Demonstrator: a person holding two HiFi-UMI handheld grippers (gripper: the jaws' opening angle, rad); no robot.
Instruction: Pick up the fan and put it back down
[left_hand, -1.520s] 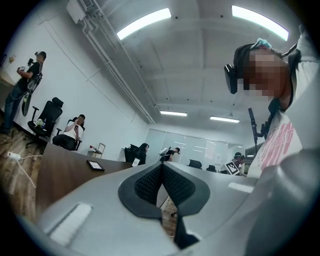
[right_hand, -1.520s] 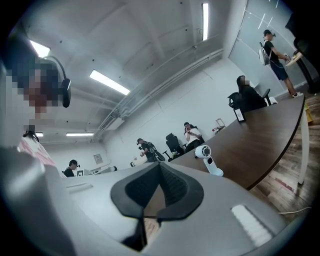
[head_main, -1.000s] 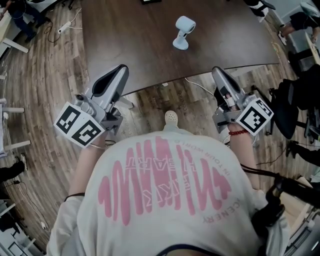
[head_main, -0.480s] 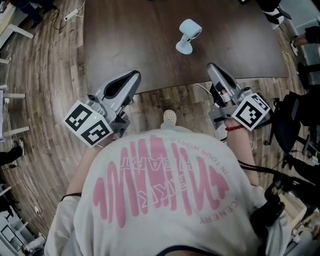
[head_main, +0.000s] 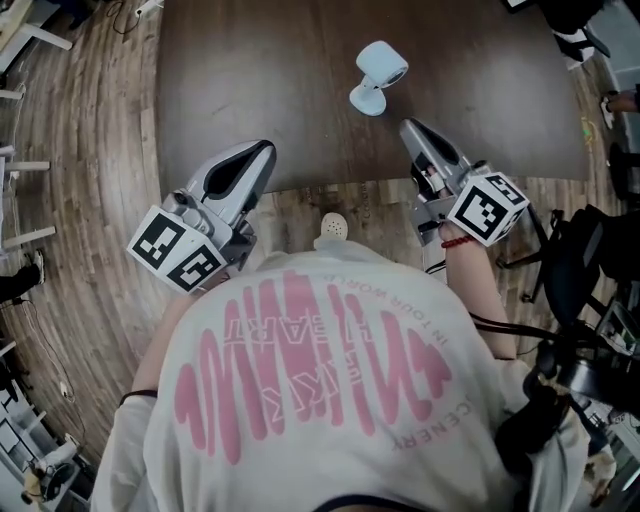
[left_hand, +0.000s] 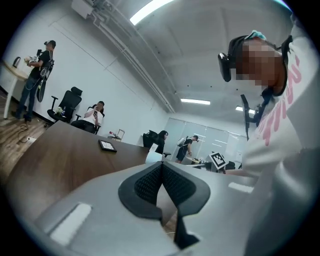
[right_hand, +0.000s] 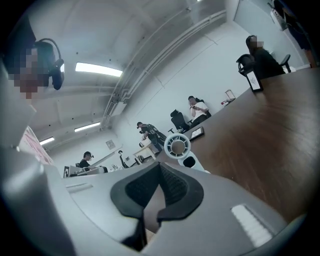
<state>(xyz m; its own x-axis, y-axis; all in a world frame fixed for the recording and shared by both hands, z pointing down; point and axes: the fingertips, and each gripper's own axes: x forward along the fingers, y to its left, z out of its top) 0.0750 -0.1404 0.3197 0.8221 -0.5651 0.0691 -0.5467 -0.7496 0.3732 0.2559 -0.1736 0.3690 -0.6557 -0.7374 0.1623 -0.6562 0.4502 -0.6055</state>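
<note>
A small white desk fan (head_main: 375, 75) stands upright on the dark brown table (head_main: 250, 80), its round head up on a short neck. My right gripper (head_main: 408, 127) is shut and empty, its tip over the table's near edge, a short way in front of the fan and slightly right of it. In the right gripper view the fan (right_hand: 178, 147) shows just above the shut right gripper (right_hand: 160, 169), grille facing the camera. My left gripper (head_main: 262, 152) is also shut and empty at the near edge, well left of the fan. In the left gripper view the left gripper (left_hand: 162, 167) has its pads together.
A tablet (left_hand: 107, 145) lies farther out on the table. The table's near edge runs just under both gripper tips, with wooden floor and the person's shoe (head_main: 334, 226) below it. A black chair (head_main: 575, 250) stands at the right. Several people are around the room.
Both grippers have come forward from over the floor to the table's near edge. The right one has closed in on the fan. The fan has not moved.
</note>
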